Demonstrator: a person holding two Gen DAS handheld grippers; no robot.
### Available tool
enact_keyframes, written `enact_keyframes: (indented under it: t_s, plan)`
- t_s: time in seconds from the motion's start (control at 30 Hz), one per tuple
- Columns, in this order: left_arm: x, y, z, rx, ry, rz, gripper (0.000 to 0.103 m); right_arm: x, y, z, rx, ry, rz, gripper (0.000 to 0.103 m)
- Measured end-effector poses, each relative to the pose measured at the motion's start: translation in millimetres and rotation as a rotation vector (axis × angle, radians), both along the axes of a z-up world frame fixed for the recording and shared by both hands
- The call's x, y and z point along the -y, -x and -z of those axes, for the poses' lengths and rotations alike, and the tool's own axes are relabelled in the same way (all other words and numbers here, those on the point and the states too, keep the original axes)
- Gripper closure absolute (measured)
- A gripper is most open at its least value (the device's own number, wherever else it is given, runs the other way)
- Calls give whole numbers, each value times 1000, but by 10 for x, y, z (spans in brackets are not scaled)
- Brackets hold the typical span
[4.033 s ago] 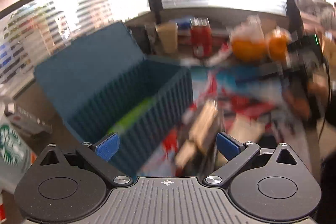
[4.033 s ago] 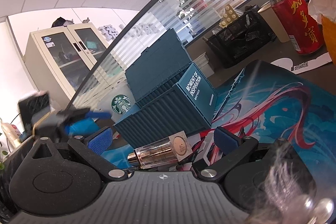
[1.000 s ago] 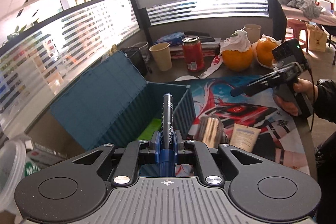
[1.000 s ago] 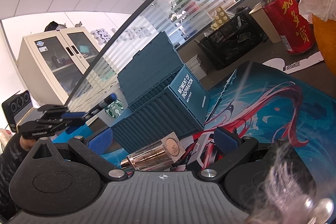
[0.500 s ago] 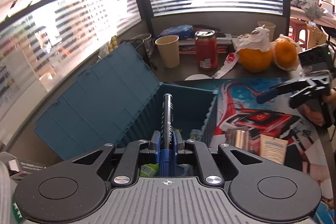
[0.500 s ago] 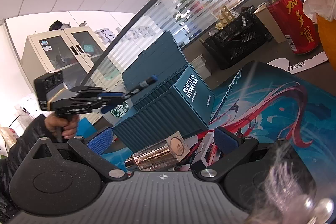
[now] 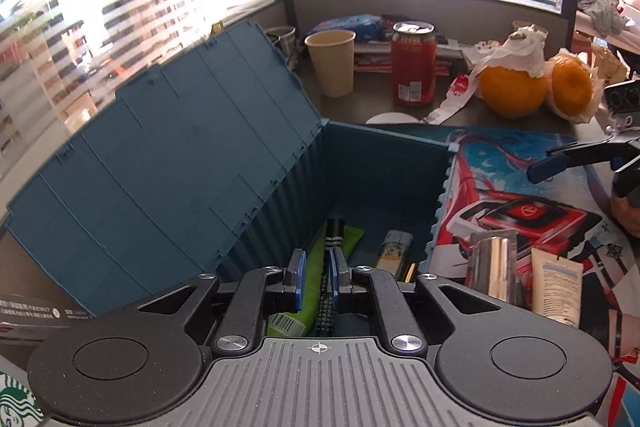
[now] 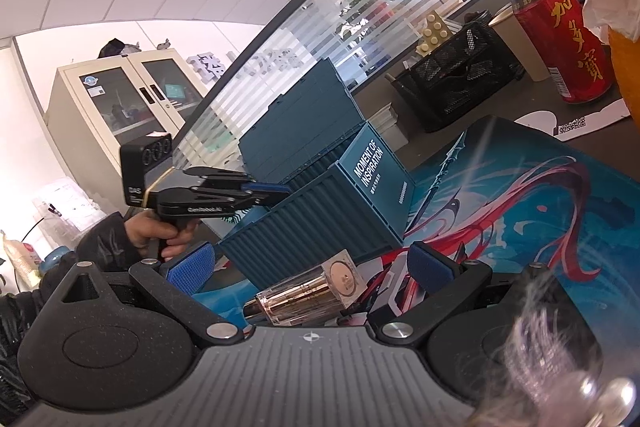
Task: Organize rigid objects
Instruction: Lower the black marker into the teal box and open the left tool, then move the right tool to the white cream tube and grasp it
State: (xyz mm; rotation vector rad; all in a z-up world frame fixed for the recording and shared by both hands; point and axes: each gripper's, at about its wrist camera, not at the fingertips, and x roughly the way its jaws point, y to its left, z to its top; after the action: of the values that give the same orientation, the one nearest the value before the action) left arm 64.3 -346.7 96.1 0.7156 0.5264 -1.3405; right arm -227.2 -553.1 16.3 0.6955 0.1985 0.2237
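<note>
1. Eyes on the marker pen [image 7: 333,233]: slim and dark, with a black cap end ringed in white at the far tip and fine pale print on the barrel nearer the camera.
2. Its long axis runs almost straight away from the left wrist camera, close to the line of the fingers. The cap end leans a touch right and aims at the far wall of the teal box [image 7: 384,163].
3. It sits inside the box's open mouth, over a green tube [image 7: 352,239] lying on the floor of the box. A small pale pack [image 7: 394,247] lies just to the right. The lid [image 7: 160,167] stands open, leaning off to the left.
4. Now the left gripper [image 7: 316,263]: it points down into the box, pads drawn nearly together with only a thin slot between them.
5. The pen runs along the inner face of the right-hand pad [image 7: 334,273], and green shows through the rest of the slot.
6. Is the pen pinched there or lying loose beneath the fingers? I cannot tell from this view.
7. From the right wrist camera, no pen shows past the left gripper's tips above the box rim.
8. The right gripper [image 8: 310,255] sits low and level over the printed mat [image 8: 520,211], jaws spread wide.
9. A gold tube with a clear square cap [image 8: 304,297] lies between its fingers, and neither pad touches it.
</note>
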Motion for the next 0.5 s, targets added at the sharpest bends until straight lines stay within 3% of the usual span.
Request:
enact_keyframes:
  t_s: [0.17, 0.27, 0.3, 0.33, 0.4, 0.5]
  plan:
    - [-86, 137, -86, 37, 40, -11, 85, 4, -1, 1, -10, 2, 8, 0]
    - [-230, 331, -220, 47, 80, 16, 74, -3, -10, 0, -16, 4, 6, 0]
    - [-279, 394, -256, 56, 90, 16, 59, -5, -16, 0, -19, 5, 7, 0]
    - [-327, 471, -292, 67, 102, 14, 34, -7, -20, 2, -23, 6, 9, 0]
    - [-483, 633, -363, 83, 150, -3, 14, -13, -31, 3, -30, 8, 8, 0]
    - [-730, 813, -425, 61, 203, -34, 13, -26, -59, 0, -41, 17, -18, 0]
